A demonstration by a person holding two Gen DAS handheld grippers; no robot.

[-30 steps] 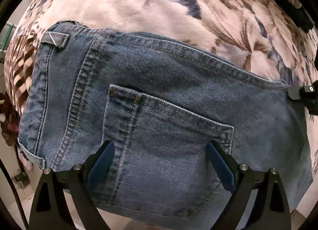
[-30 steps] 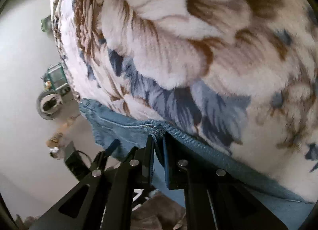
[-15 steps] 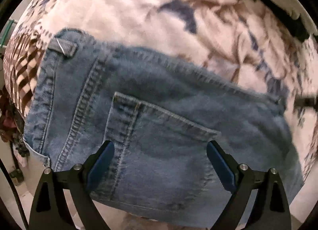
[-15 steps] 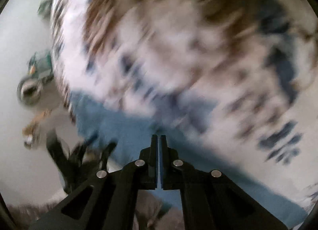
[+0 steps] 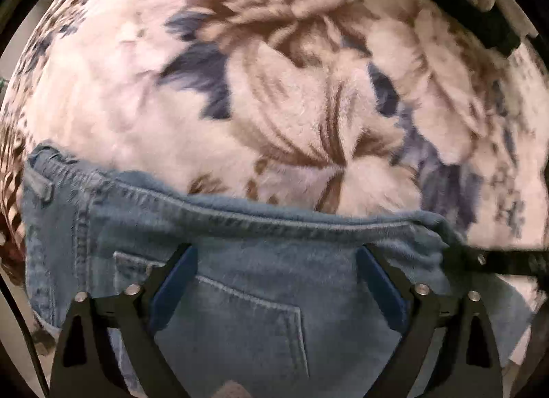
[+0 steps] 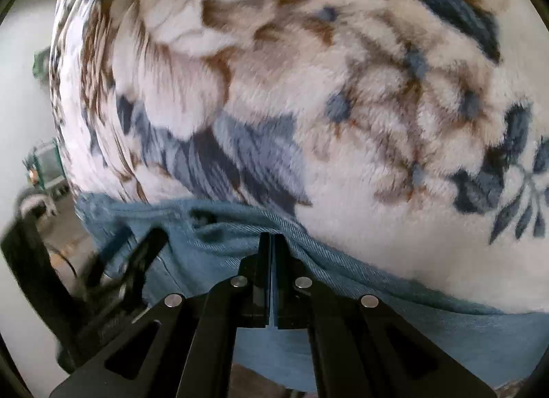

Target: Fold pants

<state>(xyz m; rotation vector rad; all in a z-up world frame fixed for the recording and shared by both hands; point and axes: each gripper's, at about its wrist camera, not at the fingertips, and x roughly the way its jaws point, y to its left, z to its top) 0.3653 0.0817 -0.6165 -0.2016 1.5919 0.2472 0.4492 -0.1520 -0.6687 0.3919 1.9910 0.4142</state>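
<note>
**A:** What had moved since a second earlier?

**B:** In the left wrist view the jeans point(image 5: 240, 260) had slid from the centre toward 6 o'clock, so the floral blanket point(image 5: 274, 89) filled more of the view.

**A:** And the grippers?

**B:** The left gripper point(image 5: 274, 281) was spread wide over the back pocket point(image 5: 233, 322), holding nothing. The right gripper point(image 6: 271, 243) was pinched closed on the denim edge at 6 o'clock, the jeans point(image 6: 343, 277) lying on the blanket point(image 6: 308, 89).
</note>
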